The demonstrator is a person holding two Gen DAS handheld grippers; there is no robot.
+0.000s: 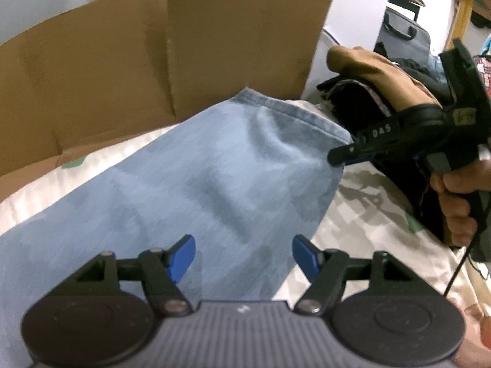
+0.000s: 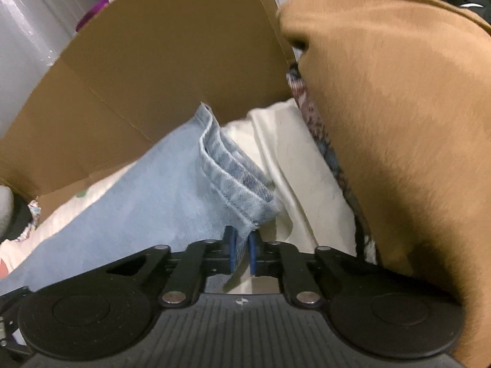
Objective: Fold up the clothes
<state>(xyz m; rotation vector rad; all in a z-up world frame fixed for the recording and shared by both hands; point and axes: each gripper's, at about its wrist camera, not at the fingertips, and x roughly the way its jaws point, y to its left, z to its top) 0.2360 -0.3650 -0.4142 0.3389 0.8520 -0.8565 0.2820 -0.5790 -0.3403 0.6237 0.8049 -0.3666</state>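
Jeans [image 1: 196, 190] in pale blue denim lie stretched across the white patterned bedding [image 1: 362, 214], the hemmed leg end reaching up toward a big cardboard box [image 1: 129, 70] that stands opened out at the far side of the bed. What is inside the box I cannot make out from here; its brown flaps simply rise like a wall behind the denim, and some purple and white clutter shows above its top edge. The right gripper [image 2: 241, 253], held in a bare hand [image 1: 460, 202], has its blue pads pressed close together on the corner of the hem [image 2: 236, 181], the stitched cuff bunching just above the pinch. The left gripper [image 1: 244, 256] hangs over the middle of the leg with its blue pads spread wide, holding nothing. Just beside the hem on the right sits a pile of clothes, a tan fleecy garment [image 2: 399, 122] on top with dark and patterned pieces under it, crowding that side closely. A grey bag [image 1: 405, 33] stands behind the pile by the wall.
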